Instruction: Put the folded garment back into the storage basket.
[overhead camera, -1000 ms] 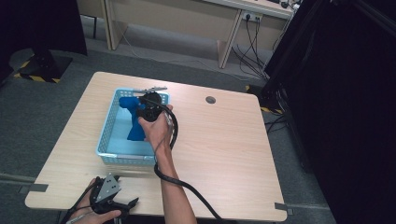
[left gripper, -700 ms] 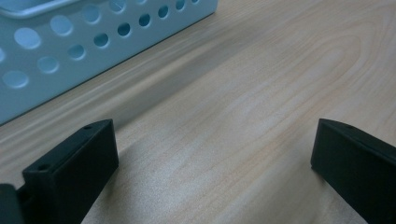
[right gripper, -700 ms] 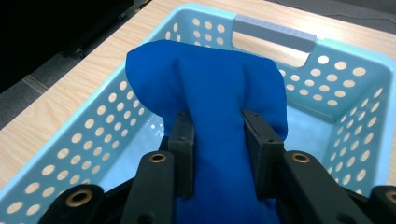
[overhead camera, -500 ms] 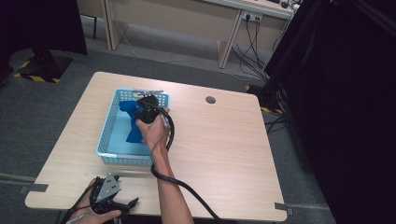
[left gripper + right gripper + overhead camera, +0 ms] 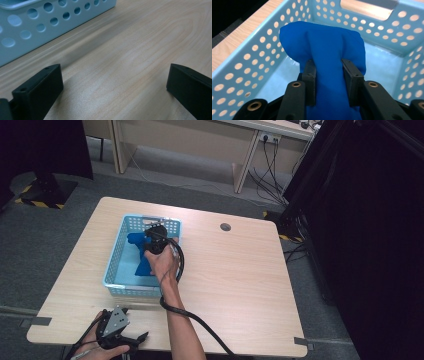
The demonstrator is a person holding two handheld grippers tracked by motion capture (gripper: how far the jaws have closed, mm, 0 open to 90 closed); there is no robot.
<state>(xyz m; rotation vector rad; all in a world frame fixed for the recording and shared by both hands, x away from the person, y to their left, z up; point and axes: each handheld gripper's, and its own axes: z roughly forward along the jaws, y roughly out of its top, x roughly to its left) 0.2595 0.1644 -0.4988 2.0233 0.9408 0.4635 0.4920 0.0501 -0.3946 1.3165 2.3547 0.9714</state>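
Observation:
A blue cloth [image 5: 324, 47] bulges between the two black jaws of my right gripper [image 5: 329, 72], which is shut on it inside a light blue perforated basket [image 5: 242, 62]. In the high view the right gripper [image 5: 156, 239] sits over the basket [image 5: 116, 270], and the blue cloth [image 5: 142, 267] drapes down to the basket floor. My left gripper [image 5: 131, 340] rests at the table's near left edge in a hand. Its jaws stand wide apart over bare wood [image 5: 115, 75] with nothing between them, and the basket wall [image 5: 32, 27] lies just ahead.
The wooden table [image 5: 240, 280] has a round cable hole [image 5: 225, 226] toward the back. A black cable [image 5: 200, 325] trails from the right gripper across the table's near side. A dark curtain [image 5: 370, 220] hangs at the right.
My right gripper has sunk a little lower into the basket with the blue cloth. The left gripper has stayed put.

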